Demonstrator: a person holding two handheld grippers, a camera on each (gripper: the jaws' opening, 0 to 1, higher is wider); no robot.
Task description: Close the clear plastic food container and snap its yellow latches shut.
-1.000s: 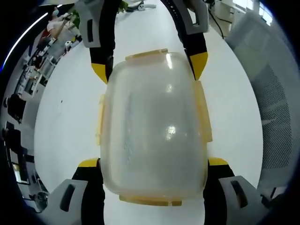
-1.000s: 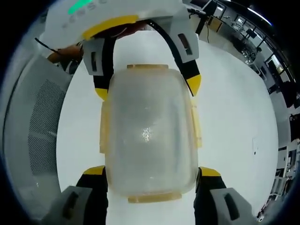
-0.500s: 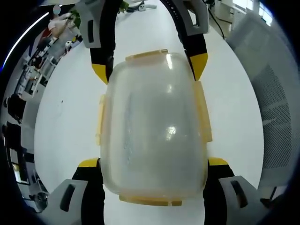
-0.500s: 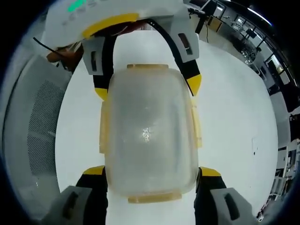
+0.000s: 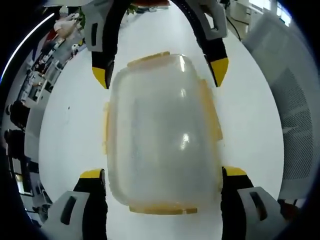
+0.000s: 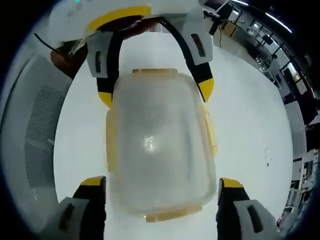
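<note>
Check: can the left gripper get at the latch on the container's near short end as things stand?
Probably yes. The left gripper stands open, its jaws astride the container, and the near-end latch lies between them uncovered; the right gripper sits at the far end.

The food container (image 5: 162, 135) is showing cloudy, translucent plastic with a glossy highlight on its lid; its latches (image 5: 212, 117) are looking like semi-clear yellow plastic. The white table (image 5: 72, 130) is appearing smooth and matt.

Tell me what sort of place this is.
Probably an open office or lab. The clear plastic food container with yellow latches sits on a long white table, a grey mesh office chair stands beside it, and cluttered workstations show beyond.
</note>
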